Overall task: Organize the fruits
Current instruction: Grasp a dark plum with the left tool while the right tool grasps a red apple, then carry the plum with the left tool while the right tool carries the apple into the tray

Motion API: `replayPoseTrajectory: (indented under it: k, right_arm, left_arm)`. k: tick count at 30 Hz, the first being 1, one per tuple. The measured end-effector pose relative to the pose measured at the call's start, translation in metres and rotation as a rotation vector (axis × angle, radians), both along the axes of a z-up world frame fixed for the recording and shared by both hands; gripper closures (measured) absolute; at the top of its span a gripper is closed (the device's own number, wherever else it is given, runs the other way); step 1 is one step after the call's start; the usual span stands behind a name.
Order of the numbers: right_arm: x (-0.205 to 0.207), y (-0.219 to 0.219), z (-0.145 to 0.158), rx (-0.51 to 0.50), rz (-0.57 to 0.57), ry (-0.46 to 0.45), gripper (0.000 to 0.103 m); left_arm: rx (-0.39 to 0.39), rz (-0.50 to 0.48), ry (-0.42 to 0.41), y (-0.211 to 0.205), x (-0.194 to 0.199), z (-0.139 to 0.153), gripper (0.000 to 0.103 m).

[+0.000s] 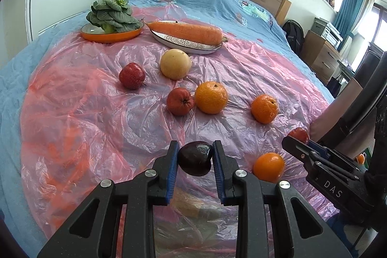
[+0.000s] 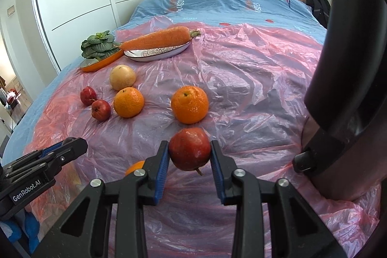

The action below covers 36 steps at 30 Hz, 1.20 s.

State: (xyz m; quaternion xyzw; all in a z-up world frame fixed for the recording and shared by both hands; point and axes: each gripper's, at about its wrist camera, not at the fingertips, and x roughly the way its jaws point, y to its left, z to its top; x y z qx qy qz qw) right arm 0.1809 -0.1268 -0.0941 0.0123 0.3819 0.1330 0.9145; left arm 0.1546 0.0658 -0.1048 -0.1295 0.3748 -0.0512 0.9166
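Left tongs [image 1: 195, 156] were clamped on a dark avocado [image 1: 195, 157] above the plastic sheet [image 1: 96, 113]; right tongs [image 2: 189, 156] gripped a red apple [image 2: 189, 151]; an orange [image 2: 189, 104] lay just beyond.

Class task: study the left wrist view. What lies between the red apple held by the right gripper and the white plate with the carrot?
In the left wrist view, an orange lies between the red apple and the white plate; otherwise only pink plastic sheet.
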Motion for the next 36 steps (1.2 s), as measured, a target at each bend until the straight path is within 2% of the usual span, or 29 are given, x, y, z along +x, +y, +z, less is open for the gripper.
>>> replayPoseTrajectory:
  k: [9,16,26,36]
  right_arm:
    - [-0.023,-0.007,0.01,0.007,0.027,0.011,0.076]
    - [-0.047,-0.023,0.017,0.026,0.043,0.03,0.076]
    - [-0.083,-0.07,0.024,0.031,0.013,0.041,0.076]
    - [-0.116,-0.147,0.028,0.023,-0.09,0.039,0.076]
  left_arm:
    - [0.015,0.009,-0.023,-0.007,-0.014,0.011,0.08]
    - [0.045,-0.036,-0.026,-0.037,-0.029,0.02,0.08]
    - [0.074,-0.162,-0.001,-0.098,-0.061,0.029,0.08]
    - [0.085,-0.323,0.027,-0.177,-0.092,0.037,0.08]
